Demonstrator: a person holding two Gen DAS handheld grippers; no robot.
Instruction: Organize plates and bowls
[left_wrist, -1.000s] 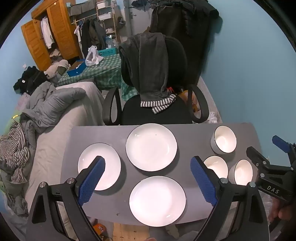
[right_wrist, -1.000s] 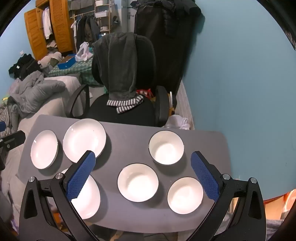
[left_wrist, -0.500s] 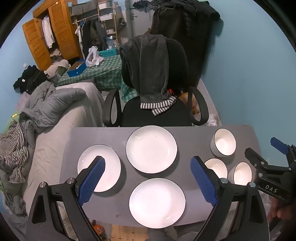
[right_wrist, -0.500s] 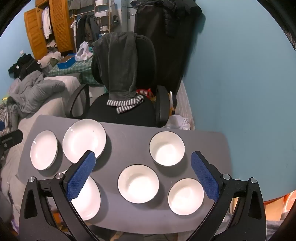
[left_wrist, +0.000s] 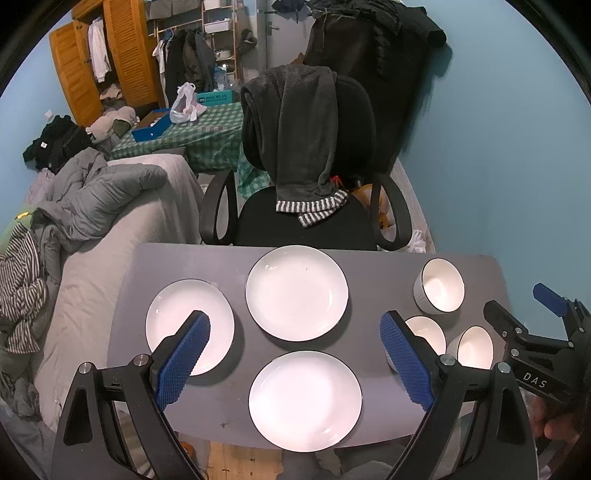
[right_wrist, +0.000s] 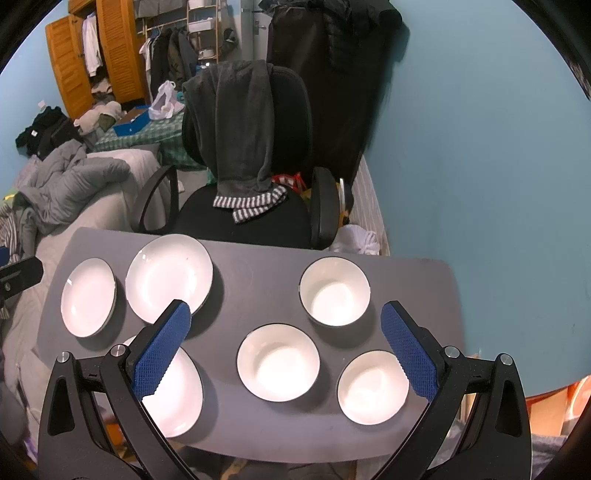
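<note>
Three white plates lie on a grey table (left_wrist: 369, 269): one at the left (left_wrist: 184, 317), one at the back middle (left_wrist: 296, 291), one at the front (left_wrist: 304, 400). Three white bowls sit on the right: back (right_wrist: 334, 291), middle (right_wrist: 277, 362), front right (right_wrist: 371, 387). My left gripper (left_wrist: 295, 354) is open and empty above the plates. My right gripper (right_wrist: 286, 349) is open and empty above the bowls; it also shows in the left wrist view (left_wrist: 546, 332).
A black office chair (left_wrist: 306, 206) draped with dark clothing stands behind the table. A bed with grey bedding (left_wrist: 92, 206) lies to the left. The blue wall (right_wrist: 480, 166) is close on the right.
Both grippers have drawn back slightly toward the front of the table; the plates and bowls have not moved.
</note>
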